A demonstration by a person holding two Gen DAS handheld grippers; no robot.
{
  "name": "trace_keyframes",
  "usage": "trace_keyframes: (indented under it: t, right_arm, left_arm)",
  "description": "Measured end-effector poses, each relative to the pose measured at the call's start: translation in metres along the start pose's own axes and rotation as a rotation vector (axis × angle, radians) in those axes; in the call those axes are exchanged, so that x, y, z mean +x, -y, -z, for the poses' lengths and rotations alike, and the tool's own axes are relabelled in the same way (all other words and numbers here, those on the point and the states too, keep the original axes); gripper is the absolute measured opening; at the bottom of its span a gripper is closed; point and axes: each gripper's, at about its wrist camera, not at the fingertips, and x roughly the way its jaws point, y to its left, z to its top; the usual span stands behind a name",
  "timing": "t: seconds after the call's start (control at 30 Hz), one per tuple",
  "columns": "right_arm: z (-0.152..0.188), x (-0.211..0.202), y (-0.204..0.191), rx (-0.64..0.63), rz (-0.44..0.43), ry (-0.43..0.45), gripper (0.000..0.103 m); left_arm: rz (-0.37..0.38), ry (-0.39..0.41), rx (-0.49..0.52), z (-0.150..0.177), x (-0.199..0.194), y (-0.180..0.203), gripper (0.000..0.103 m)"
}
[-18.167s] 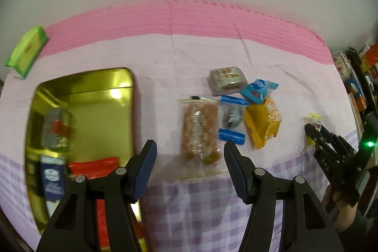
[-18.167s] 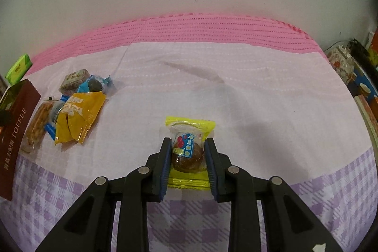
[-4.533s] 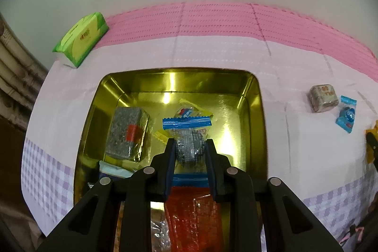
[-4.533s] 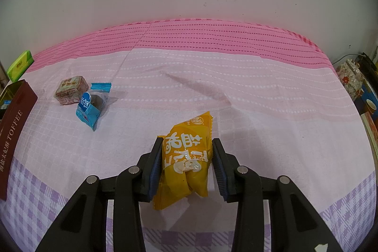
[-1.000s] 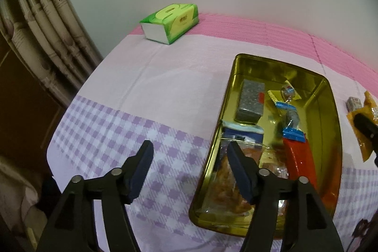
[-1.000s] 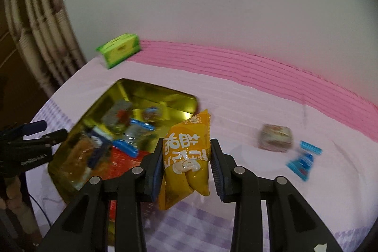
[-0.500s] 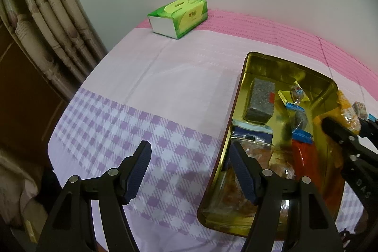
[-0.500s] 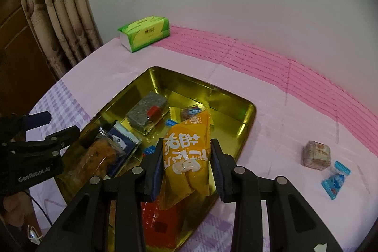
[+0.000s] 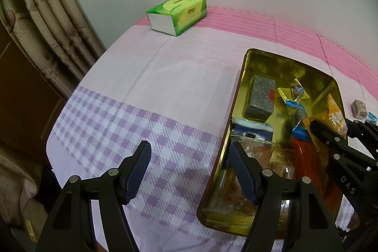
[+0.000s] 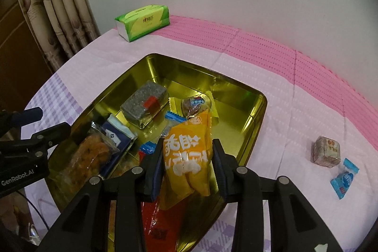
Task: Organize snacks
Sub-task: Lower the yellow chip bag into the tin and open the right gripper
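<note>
Orange bag (image 10: 186, 155) sits clamped between the right gripper (image 10: 187, 165) fingers, held above the gold tin (image 10: 254, 131), which already contains several wrapped snacks. Left gripper (image 9: 189, 171) spreads wide and holds nothing, straddling the tin's near-left wall over the checked cloth (image 9: 113, 124). Two snacks, a cube (image 10: 327, 151) and a blue candy (image 10: 345, 177), lie on the cloth right of the tin.
</note>
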Motion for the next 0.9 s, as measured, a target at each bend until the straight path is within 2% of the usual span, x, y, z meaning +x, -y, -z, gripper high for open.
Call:
trace_keyframes:
  t: [0.23,0.5,0.7,0.9]
  right_arm:
    - [0.0,-0.001,0.0,0.0,-0.006,0.006,0.038]
    - [-0.005,-0.017,0.003,0.024,-0.009,0.053,0.049]
    - [-0.007,-0.032,0.011,0.054,-0.003,0.091,0.052]
    - [0.002,-0.046,0.038,0.101,0.057,0.111,0.054]
  left_arm:
    - [0.001,0.0,-0.004,0.0,0.0,0.001,0.069]
    - [0.001,-0.003,-0.002,0.0,0.0,0.001,0.069]
    - [0.003,-0.003,0.0,0.0,-0.001,0.003,0.069]
    - [0.007,-0.005,0.001,0.001,-0.001,0.003,0.069]
